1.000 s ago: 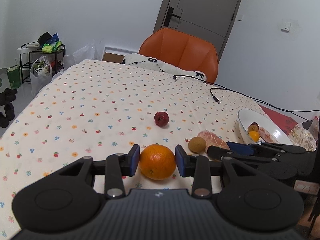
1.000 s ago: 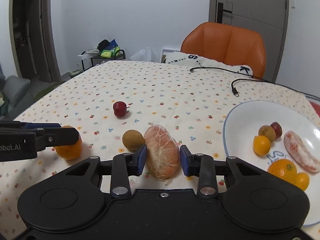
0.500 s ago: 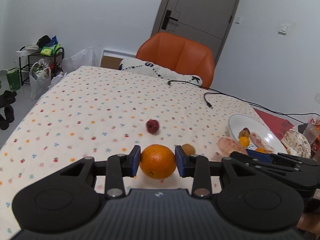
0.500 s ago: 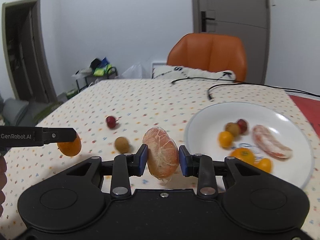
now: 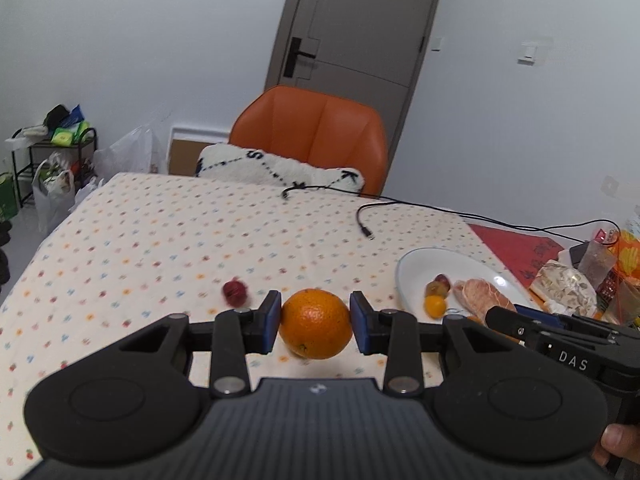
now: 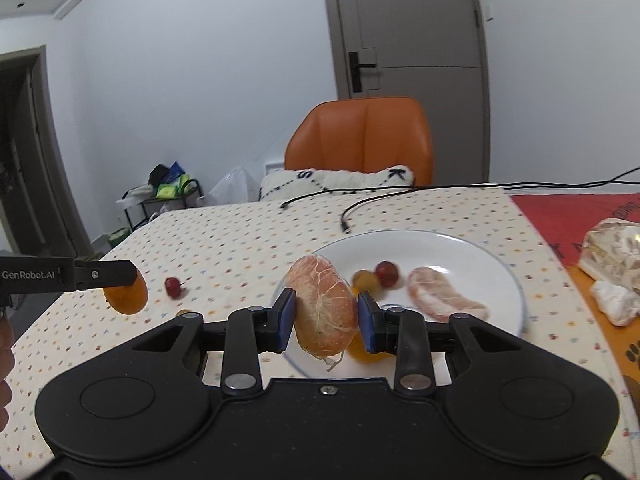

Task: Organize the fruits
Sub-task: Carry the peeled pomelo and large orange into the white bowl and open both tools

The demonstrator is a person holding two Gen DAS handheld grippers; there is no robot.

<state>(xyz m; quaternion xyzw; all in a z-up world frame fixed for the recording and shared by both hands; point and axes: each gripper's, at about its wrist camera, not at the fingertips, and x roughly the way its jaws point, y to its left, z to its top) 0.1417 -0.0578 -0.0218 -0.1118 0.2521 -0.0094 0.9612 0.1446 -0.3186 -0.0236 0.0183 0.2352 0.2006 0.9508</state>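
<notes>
In the left wrist view, a small red fruit (image 5: 234,293) lies loose on the dotted tablecloth (image 5: 160,240), left of centre. At centre the left gripper (image 5: 316,322) is clamped on a round orange (image 5: 316,323), blue pads pressed to its two sides, and the fruit looks raised clear of the cloth. The white plate (image 5: 416,268) sits to the right of that orange, at mid-right of the frame, with small fruits and a peeled pomelo segment (image 5: 478,296) already on it.

In the right wrist view, the left tool juts in at the left edge with the orange under it, and the red fruit is just to its right. At centre the right gripper (image 6: 325,318) is closed on a second peeled pomelo segment (image 6: 323,310), whose long axis stands roughly upright between the pads. This piece hangs in front of the plate's near-left rim, with the plate spreading ahead and to the right — so the right hand is plainly the nearer one to the dish, and a short reach forward should bring its load over open white space. The orange has farther to travel, rightward across the cloth.

The table is covered in a pale cloth printed with small dots; black cables (image 6: 360,200) trail across its far side. Behind it stand an orange chair (image 6: 362,136) with a white cushion, a grey door and plain walls, and packets lie at the right edge.
</notes>
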